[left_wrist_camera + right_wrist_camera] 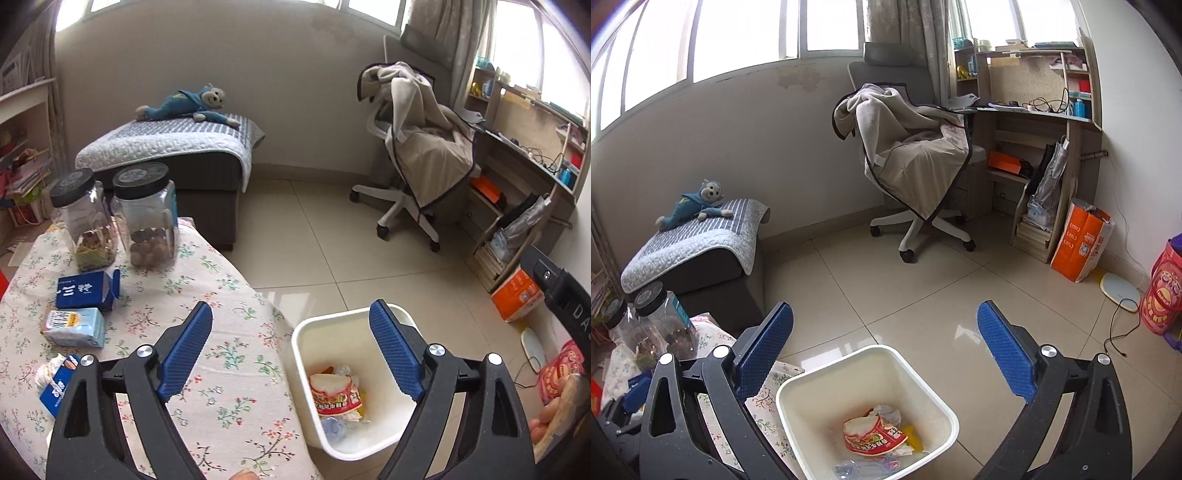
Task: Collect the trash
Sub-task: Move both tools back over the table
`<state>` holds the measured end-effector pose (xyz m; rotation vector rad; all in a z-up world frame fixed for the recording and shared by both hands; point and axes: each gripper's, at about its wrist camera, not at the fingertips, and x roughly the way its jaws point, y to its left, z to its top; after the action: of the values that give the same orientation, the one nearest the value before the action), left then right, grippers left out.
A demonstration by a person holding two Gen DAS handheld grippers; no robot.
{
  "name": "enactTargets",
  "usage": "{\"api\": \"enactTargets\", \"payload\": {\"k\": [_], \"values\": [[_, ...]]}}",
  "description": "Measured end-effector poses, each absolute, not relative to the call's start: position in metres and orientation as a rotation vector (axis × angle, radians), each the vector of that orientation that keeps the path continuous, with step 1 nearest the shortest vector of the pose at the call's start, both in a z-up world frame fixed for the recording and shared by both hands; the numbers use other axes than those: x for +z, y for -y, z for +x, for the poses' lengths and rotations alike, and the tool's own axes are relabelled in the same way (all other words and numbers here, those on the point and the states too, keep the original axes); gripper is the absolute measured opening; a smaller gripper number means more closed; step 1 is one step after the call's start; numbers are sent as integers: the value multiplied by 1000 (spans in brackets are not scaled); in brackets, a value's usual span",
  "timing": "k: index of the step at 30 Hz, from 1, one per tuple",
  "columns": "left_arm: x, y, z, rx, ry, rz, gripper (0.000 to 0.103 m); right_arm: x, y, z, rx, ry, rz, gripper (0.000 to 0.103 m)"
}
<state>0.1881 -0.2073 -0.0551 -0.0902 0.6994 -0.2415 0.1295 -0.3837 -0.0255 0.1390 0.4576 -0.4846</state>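
From the left wrist, the left gripper is spread wide and empty between the floral bench and the white bin holding trash; from the right wrist, the right gripper gapes empty above that bin, crumpled red wrapper inside.

Glossy plastic bin; floral cloth tablecloth; glossy floor tiles.

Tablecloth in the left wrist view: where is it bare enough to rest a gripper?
Free: the floral tablecloth between the cartons and the white bin. Crowded: the left edge, with two jars, dark blue carton, pale carton and crumpled wrapper.
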Motion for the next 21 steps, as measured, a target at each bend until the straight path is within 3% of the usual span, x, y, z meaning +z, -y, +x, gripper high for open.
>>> {"api": "enactTargets", "payload": {"k": [11,21], "values": [[-46,130,181,-56,-626,-71,91,-34,297,145,-380,-469,-43,96],[-71,53,191,76,-726,-63,92,-47,227,166,-261,-525,-122,96]]}}
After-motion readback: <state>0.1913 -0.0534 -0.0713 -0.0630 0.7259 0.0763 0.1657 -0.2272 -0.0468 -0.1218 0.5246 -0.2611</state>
